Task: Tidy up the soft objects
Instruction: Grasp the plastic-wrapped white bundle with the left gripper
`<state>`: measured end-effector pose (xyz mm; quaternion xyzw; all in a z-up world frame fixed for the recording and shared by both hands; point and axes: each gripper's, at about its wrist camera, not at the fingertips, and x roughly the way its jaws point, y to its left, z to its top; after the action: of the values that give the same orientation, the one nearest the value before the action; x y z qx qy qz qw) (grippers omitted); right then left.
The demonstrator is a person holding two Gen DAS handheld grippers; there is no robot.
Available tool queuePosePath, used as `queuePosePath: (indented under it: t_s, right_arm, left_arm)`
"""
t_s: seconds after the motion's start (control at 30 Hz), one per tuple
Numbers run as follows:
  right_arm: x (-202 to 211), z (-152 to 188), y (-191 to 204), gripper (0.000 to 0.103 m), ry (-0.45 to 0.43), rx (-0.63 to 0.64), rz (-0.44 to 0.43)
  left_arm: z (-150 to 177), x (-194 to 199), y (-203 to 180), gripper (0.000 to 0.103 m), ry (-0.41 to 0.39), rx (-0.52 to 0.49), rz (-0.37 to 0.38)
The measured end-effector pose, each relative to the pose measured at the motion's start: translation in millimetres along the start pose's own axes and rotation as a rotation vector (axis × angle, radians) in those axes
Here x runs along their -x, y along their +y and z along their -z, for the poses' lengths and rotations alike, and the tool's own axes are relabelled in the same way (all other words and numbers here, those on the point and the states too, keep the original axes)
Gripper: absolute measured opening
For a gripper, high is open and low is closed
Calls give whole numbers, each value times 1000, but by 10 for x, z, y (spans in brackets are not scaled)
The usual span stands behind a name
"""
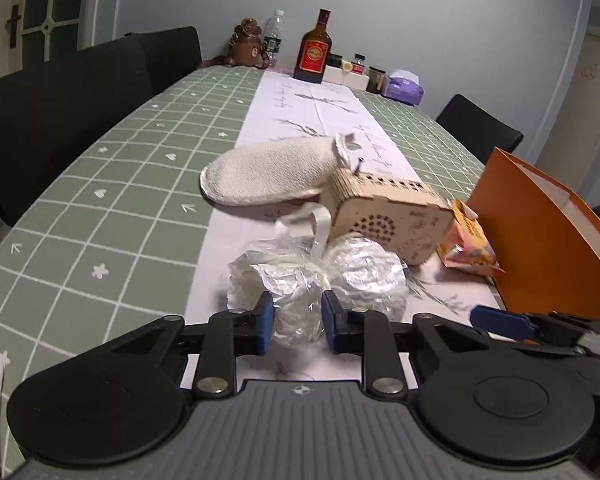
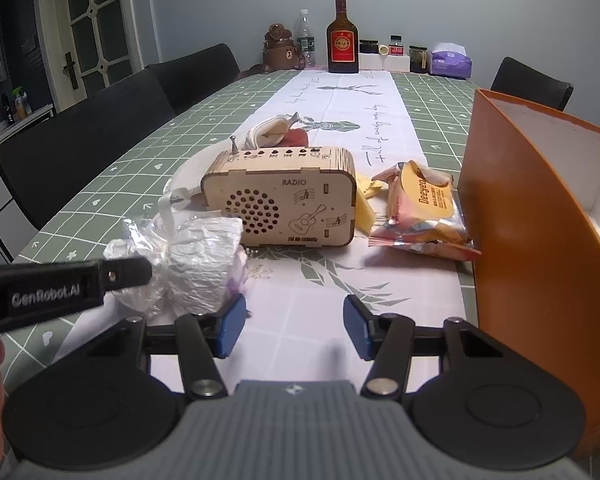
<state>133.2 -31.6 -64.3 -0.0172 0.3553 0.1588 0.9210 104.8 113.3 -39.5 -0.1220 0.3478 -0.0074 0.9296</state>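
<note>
Dim, cool indoor light, soft shadows, glare on crinkled plastic, heavy fisheye bending at edges.

Ahead of the claw, a wooden radio (image 2: 279, 200) stands on the white runner of the bench (image 2: 99, 184). To its right lies a torn snack packet (image 2: 420, 216). At the far end a brown bottle (image 2: 342, 38) stands upright beside a clear water bottle (image 2: 304, 40), small jars (image 2: 418, 58) and a purple tissue pack (image 2: 450, 62). Black chairs (image 2: 83, 140) stand on the left.
</note>
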Motion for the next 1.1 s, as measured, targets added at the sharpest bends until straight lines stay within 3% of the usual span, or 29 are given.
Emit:
queuePosePath:
  t_s: [0.2,0.27,0.3,0.37,0.43,0.53,0.63,0.73,0.93,1.1]
  right_arm:
    - [22,23,-26,54,-1,-1,-5]
    - [46,33,-58,54,-5,-2,0]
    - [67,45,-75,54,-8,-4,5]
    - [105,62,-111,54,-13,-9,16]
    - [142,83,-149,54,-18,-15,25]
    - [177,110,-192,54,-20,-26,27]
    - [194,131,-192,54,-19,-32,24]
    - [198,132,-169,54,-18,-44,12]
    - [131,103,-68,54,-15,-43,10]
    - [52,126,-88,53,3,-56,24]
  left_arm:
    - [100,74,-61,27,87,34,95]
    - [138,105,-95,29,88,20,93]
    - [150,126,-111,32,83,5,87]
    - [171,192,-167,54,50,-41,72]
    - [182,272,-198,67,3,-98,59]
    - [163,340,-241,74,-66,-194,26]
    - [122,291,-261,84,-84,-280,20]
    - [95,177,-282,84,-63,-346,9]
    - [60,14,-190,84,-28,-331,53]
    - [104,-57,-203,84,-27,-382,79]
